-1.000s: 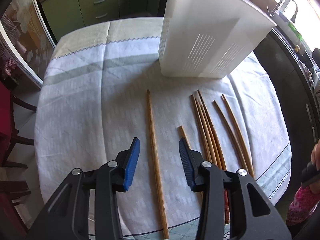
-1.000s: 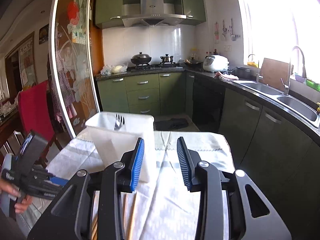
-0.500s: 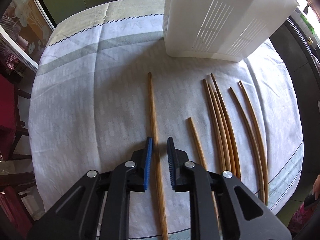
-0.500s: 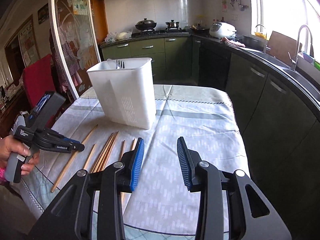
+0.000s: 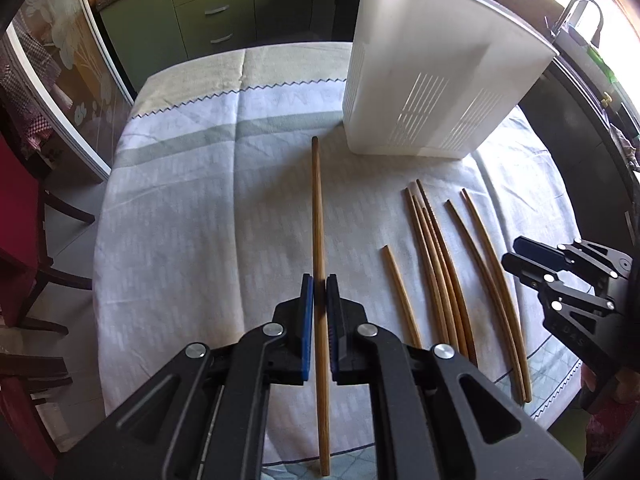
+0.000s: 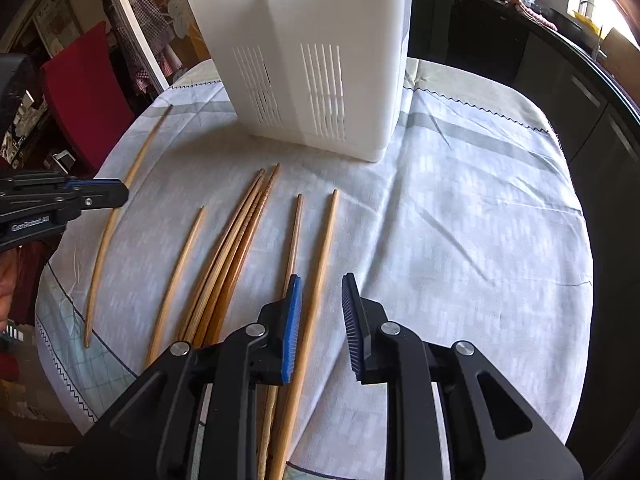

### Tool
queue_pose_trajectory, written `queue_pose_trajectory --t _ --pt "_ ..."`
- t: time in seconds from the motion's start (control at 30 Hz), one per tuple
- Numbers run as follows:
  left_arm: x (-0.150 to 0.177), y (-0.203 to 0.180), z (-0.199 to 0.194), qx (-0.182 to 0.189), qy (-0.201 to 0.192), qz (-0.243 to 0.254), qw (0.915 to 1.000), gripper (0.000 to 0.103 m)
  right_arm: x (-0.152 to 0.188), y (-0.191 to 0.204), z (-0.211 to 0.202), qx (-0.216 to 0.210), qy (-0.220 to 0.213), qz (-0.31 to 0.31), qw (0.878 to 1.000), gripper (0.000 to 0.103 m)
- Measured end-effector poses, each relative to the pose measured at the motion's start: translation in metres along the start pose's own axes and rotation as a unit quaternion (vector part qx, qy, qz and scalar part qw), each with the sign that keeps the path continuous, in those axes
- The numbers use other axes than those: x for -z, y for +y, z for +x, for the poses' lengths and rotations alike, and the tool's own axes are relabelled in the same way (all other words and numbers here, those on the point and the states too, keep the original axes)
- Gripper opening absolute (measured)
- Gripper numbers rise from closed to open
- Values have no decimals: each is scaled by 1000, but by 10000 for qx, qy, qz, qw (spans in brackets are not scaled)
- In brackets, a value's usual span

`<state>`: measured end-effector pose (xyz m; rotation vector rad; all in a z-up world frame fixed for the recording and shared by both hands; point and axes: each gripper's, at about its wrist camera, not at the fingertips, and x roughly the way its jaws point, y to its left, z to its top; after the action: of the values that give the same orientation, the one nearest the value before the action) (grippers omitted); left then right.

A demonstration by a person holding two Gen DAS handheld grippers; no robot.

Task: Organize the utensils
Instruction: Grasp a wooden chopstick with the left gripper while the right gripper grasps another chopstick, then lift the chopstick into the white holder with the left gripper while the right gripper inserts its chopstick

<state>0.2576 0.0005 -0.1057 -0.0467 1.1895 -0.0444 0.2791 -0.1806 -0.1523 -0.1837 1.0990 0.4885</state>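
My left gripper [image 5: 319,280] is clamped on the lone chopstick [image 5: 318,216], whose far tip points at the near left corner of the white utensil basket [image 5: 432,76]. The loose chopsticks [image 5: 440,272] lie on the tablecloth [image 5: 180,200] in front of the basket, to the right of the held one. My right gripper [image 6: 320,284] has just been closing; its jaws are still apart, gripping nothing, straddling the rightmost chopstick [image 6: 320,272].

The white utensil holder's [image 5: 420,72] top and contents are cut off.
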Motion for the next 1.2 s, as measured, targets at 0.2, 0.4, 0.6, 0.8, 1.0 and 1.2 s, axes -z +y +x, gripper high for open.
queue_pose_trajectory --t 0.2,0.4,0.6,0.8,1.0,1.2 --pt "7 1 -25 17 -313 111 9994 6 -9 4 18 181 252 -42 9995 17" --pt "13 0 -40 56 -467 181 9987 6 -15 7 29 349 288 -96 9989 10" --pt "18 -2 -50 131 -580 173 9981 6 -17 11 20 205 125 15 9997 7" --pt "21 0 -63 169 -747 191 9969 6 -17 6 -35 -16 -513 134 9986 7" --pt "25 -2 -84 213 -946 245 9950 6 -9 7 -97 -138 -1163 98 9931 7" --pt "29 -6 -104 249 -1104 311 9931 6 2 5 -139 -185 -1558 45 9876 7"
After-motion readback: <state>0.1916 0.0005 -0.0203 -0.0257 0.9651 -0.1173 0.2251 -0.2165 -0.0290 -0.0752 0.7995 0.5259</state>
